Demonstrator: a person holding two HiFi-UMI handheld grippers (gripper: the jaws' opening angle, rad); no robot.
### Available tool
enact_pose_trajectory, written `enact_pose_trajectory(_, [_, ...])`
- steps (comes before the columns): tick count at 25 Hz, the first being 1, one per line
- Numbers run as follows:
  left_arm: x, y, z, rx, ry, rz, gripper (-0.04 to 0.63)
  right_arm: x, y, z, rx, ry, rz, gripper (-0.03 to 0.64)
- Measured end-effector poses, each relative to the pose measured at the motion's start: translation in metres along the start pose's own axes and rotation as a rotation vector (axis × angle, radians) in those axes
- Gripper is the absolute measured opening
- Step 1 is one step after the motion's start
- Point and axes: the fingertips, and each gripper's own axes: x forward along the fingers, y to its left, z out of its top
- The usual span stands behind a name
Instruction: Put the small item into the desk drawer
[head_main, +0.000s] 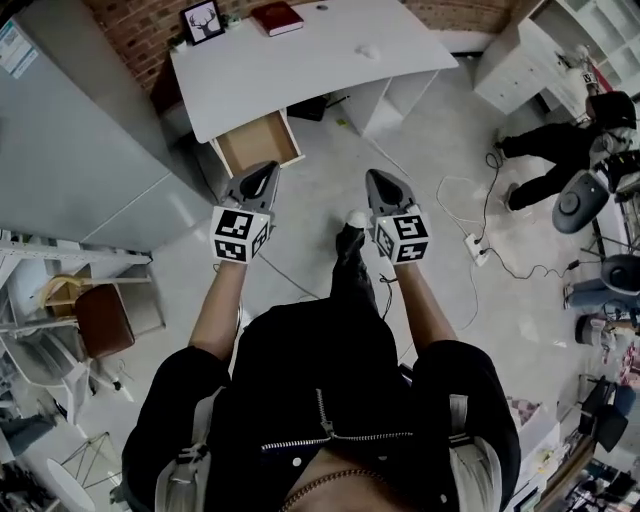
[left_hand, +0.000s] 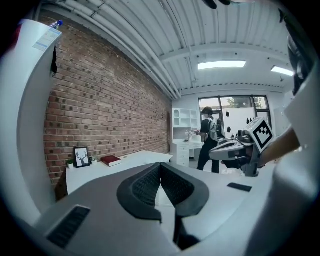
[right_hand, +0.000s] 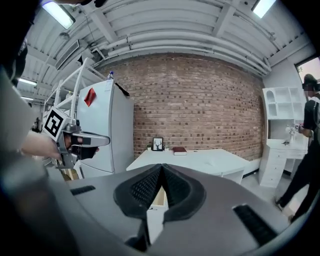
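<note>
The white desk (head_main: 300, 70) stands ahead of me by the brick wall, its wooden drawer (head_main: 258, 143) pulled open at the front left. A small white item (head_main: 368, 50) lies on the desktop toward the right. My left gripper (head_main: 271, 168) is held in the air just short of the drawer, jaws shut with nothing between them. My right gripper (head_main: 373, 176) hovers beside it over the floor, also shut and empty. In the left gripper view the closed jaws (left_hand: 160, 165) point toward the desk (left_hand: 125, 162). The right gripper (right_hand: 161, 167) faces the desk (right_hand: 200, 160) too.
A red book (head_main: 277, 17) and a framed deer picture (head_main: 202, 22) sit at the desk's back. A grey fridge (head_main: 70, 150) stands left of it, a brown chair (head_main: 105, 318) nearer. Cables and a power strip (head_main: 472, 247) lie on the floor right. A person (head_main: 550, 150) stands by white shelves.
</note>
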Motion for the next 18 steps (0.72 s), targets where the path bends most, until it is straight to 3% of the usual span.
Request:
enact_pose_trajectory(5, [0.074, 0.023, 0.008, -0.032, 0.020, 0.093, 0.021, 0.072, -0.073, 0.004, 0.003, 0.057, 0.083, 0.006])
enact_pose_trajectory(9, [0.135, 0.032, 0.025, -0.046, 0.026, 0.148, 0.021, 0.122, -0.136, 0.021, 0.007, 0.044, 0.127, 0.006])
enact_pose_trajectory(18, [0.239, 0.069, 0.054, -0.056, 0.041, 0.259, 0.021, 0.228, -0.217, 0.060, 0.032, 0.020, 0.235, 0.006])
